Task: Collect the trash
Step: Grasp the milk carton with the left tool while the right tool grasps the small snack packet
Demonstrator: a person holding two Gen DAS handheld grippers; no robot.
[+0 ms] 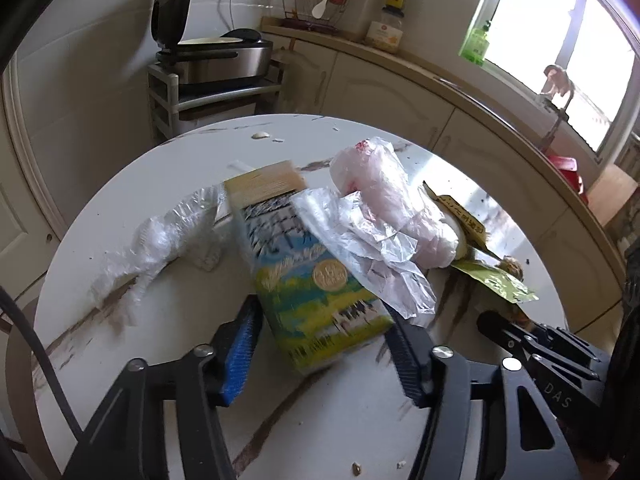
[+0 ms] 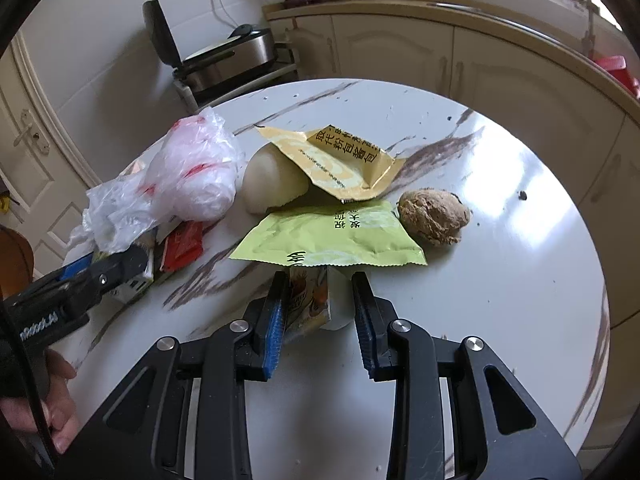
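A blue, green and yellow milk carton (image 1: 316, 276) lies on the round white marble table (image 1: 120, 208), and my left gripper (image 1: 322, 308) has both pads against its near end. Crumpled clear plastic bags (image 1: 380, 208) drape over its right side. My right gripper (image 2: 320, 280) has its pads against a small white cup with an orange label (image 2: 316, 300), which is partly tucked under a green wrapper (image 2: 332, 236). Beyond lie a yellow wrapper (image 2: 340, 160), a white bun (image 2: 268, 184), a brown lump (image 2: 434, 214) and a red sachet (image 2: 182, 246).
Another clear plastic wrap (image 1: 160, 244) lies left of the carton. A person's hand (image 2: 60, 412) holds the left gripper's handle. Behind the table stand a cabinet counter (image 1: 400, 64) and an open electric grill (image 1: 212, 48) on a rack. Crumbs dot the tabletop.
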